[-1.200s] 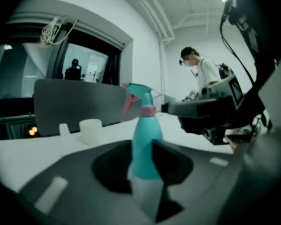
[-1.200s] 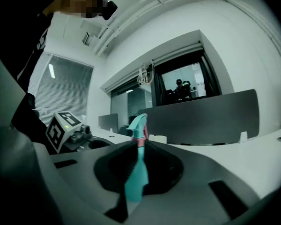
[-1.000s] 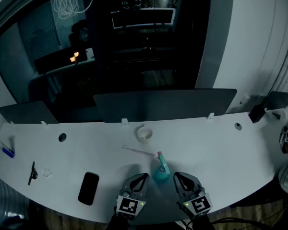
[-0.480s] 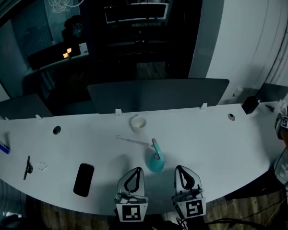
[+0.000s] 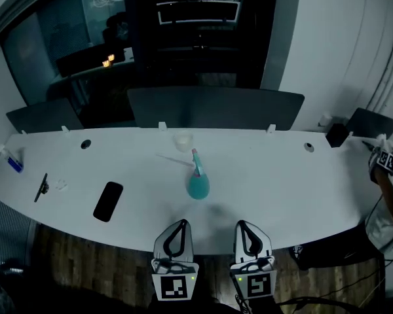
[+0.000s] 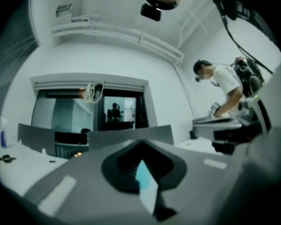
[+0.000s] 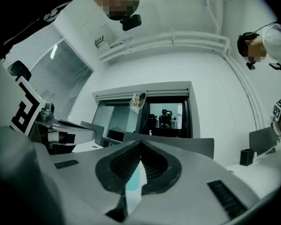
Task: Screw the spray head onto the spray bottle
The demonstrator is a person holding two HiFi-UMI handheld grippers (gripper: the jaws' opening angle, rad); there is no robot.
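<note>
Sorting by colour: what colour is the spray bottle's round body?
Teal round spray bottle; head view shows it best.

White curved table [image 5: 281, 182]. Near the middle, upright: teal bottle [image 5: 198, 186]. Just behind: thin tube [image 5: 172, 159], white cup [image 5: 182, 140]. Left: black phone [image 5: 108, 201], dark tool [image 5: 41, 187], blue-tipped item [image 5: 13, 164] at the far end. Right rear: black box [image 5: 336, 137].
</note>
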